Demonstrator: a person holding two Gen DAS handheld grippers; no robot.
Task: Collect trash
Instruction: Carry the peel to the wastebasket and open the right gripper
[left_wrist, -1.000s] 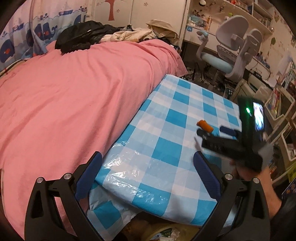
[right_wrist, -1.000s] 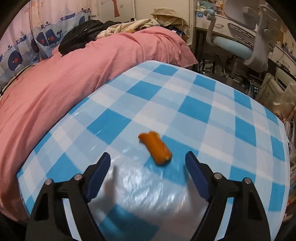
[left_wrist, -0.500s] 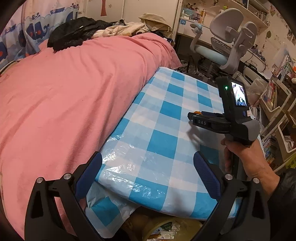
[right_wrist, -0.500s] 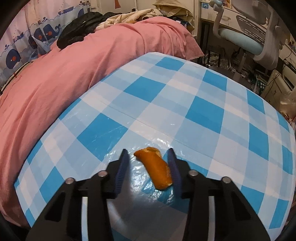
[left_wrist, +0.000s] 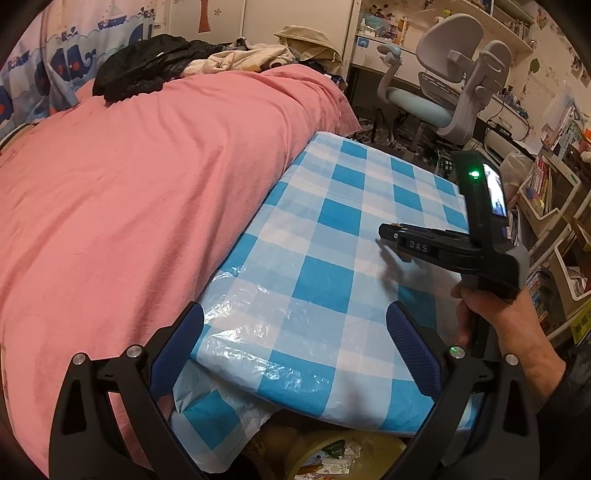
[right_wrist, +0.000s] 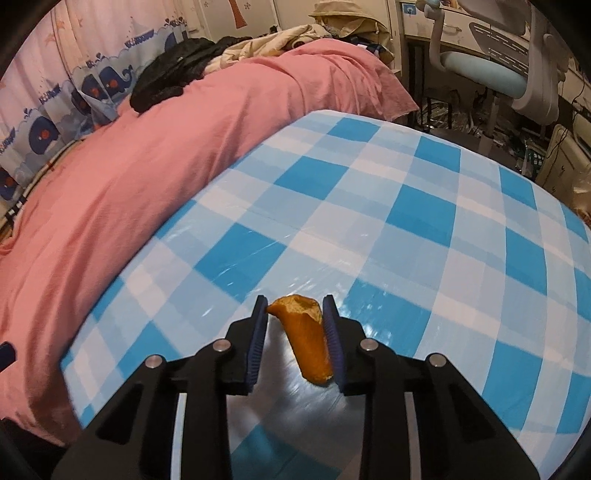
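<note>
An orange piece of peel lies between the blue pads of my right gripper, just over the blue-checked tablecloth. The jaws are closing on it, and both pads touch it: its torn tip meets the left pad and its long side rests against the right one. In the left wrist view the right gripper, held by a hand, points down at the table's middle, its fingers hiding the peel. My left gripper stands open over the table's near edge with nothing between its fingers.
A bed with a pink cover runs along the table's left side, with dark clothes piled at its far end. A grey desk chair and shelves stand at the right. A yellow bag holding wrappers sits under the table's near edge.
The right gripper's jaws went from wide apart around the peel to narrow, with both pads touching it. The left gripper stayed open in the same spot.
</note>
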